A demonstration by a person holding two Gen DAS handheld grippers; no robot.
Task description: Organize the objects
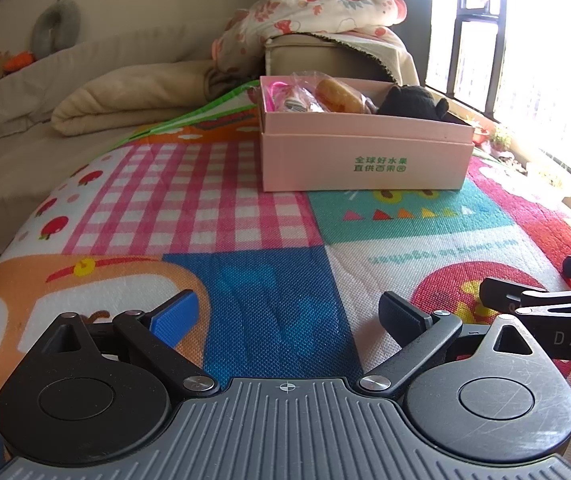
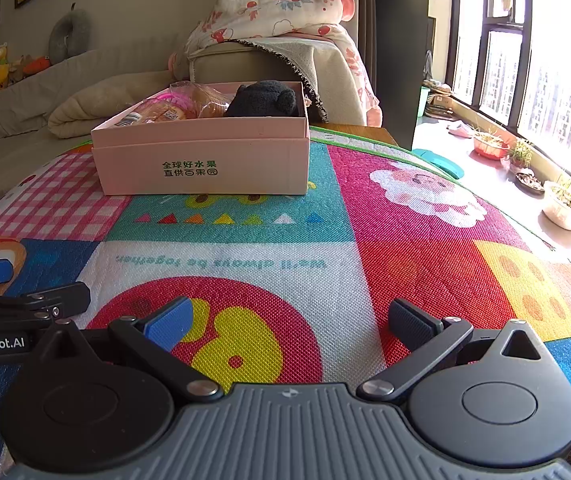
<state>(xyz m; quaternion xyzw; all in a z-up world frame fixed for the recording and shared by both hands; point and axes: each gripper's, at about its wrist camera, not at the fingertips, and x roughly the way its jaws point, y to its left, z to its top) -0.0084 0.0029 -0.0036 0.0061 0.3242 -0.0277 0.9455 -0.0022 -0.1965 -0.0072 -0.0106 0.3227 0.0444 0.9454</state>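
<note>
Your left gripper [image 1: 289, 316] and right gripper [image 2: 291, 322] hover side by side, tongs spread and empty, over the play mat [image 2: 405, 272]. Ahead, the pink box [image 2: 205, 160] sits heaped; another item could spill the black plush [image 2: 263, 100].

The right gripper [image 2: 289, 322] hangs wide apart over the colourful woven cartoon mat [image 2: 425, 256]. At eleven o'clock sits the pink cardboard box [image 2: 205, 156], a black plush toy [image 2: 263, 100] inside.
</note>
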